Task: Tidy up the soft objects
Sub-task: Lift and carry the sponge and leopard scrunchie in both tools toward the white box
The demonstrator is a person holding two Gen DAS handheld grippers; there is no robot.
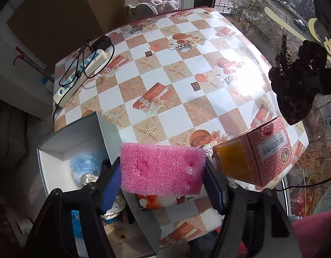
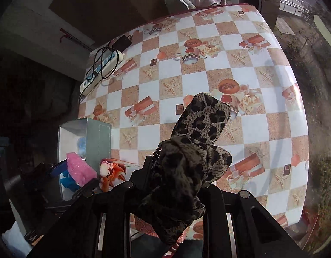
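Left wrist view: the left gripper (image 1: pixel 162 180) is clamping a pink rectangular foam sponge (image 1: pixel 162 168) between its blue-padded fingers (image 1: pixel 110 186), the pads pressing on both short ends. The sponge is hanging clear of the checked starfish-patterned tabletop (image 1: pixel 165 81), just beside the open rim of a grey cardboard box with a white interior (image 1: pixel 55 165). Inside that box a fluffy blue soft item (image 1: pixel 83 163) and a white perforated object (image 1: pixel 89 178) are already lying. A red patterned carton with a barcode label (image 1: pixel 264 150) is standing on the tabletop just to the right of the sponge.

Right wrist view: the right gripper (image 2: pixel 176 185) is closed on a leopard-print fabric hair bow (image 2: pixel 195 150), its jaws nearly together and largely hidden under the cloth. The bow is being held in the air above the tabletop, one stiff end sticking forward.

Further out, a white power strip with black cables (image 1: pixel 79 75) is lying at the far left edge of the tabletop, and a pale towel (image 1: pixel 165 0) is draped on a chair beyond the far edge.

Assessment: the task is appearing well advanced. At least one soft item is sitting in the box, both remaining soft items visible are in hand, and no other loose soft thing is showing on the tabletop. Outstanding work is judged to be placing the sponge and the bow into the grey box.
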